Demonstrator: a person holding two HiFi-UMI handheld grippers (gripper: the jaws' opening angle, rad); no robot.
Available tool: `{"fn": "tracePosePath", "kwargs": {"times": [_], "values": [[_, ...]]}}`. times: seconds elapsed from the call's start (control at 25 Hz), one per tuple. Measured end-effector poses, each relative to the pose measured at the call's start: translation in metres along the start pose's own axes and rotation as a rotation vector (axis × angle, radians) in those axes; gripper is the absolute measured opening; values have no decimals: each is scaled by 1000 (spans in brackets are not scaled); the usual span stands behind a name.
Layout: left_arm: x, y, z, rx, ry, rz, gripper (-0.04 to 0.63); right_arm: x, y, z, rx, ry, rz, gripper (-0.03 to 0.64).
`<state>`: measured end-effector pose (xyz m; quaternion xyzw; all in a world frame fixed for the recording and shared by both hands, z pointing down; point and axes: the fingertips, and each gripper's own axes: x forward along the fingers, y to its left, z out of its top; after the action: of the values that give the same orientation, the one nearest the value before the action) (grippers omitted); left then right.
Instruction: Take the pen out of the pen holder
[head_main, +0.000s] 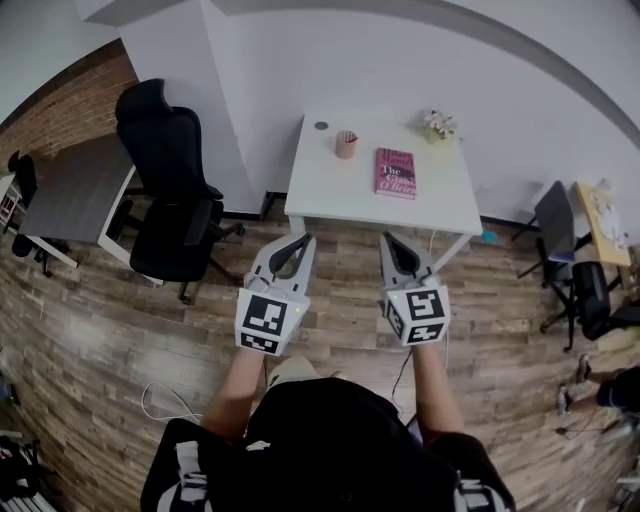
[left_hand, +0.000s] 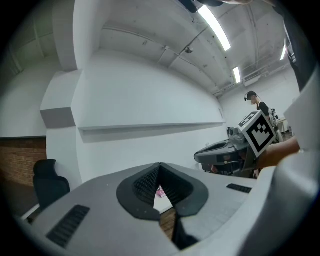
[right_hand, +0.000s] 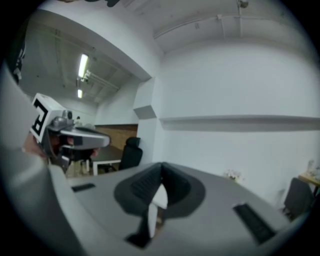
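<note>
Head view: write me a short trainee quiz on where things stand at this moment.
1. True or false: the pen holder stands on the table, and neither gripper touches it.
2. In the head view, what lies on the table to the right of the pen holder? A) book B) laptop C) kettle
3. Fill in: the jaws of the left gripper and the right gripper are ___, with nothing between them.

Key: 1 true; 2 A; 3 shut.

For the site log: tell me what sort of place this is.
Probably an office: a black swivel chair beside a grey desk, and a white table bearing a pen holder and a pink book.
</note>
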<state>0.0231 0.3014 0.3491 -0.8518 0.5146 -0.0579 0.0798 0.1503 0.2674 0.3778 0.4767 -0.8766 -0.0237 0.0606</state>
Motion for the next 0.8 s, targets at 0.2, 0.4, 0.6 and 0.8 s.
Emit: {"fn": "tracePosePath", "kwargs": {"times": [0.2, 0.4, 0.6, 0.8], "values": [[2, -7, -5, -33, 8, 12, 16, -2, 0, -5, -7, 7, 29, 34], [13, -10, -7, -19, 11, 10, 17, 3, -7, -12, 8, 16, 40, 34], [22, 5, -16, -25, 25, 18, 16, 19, -15, -15, 14, 19, 30, 34], [42, 34, -20, -29, 25, 23, 15, 47, -25, -13, 21, 21, 15, 34]]}}
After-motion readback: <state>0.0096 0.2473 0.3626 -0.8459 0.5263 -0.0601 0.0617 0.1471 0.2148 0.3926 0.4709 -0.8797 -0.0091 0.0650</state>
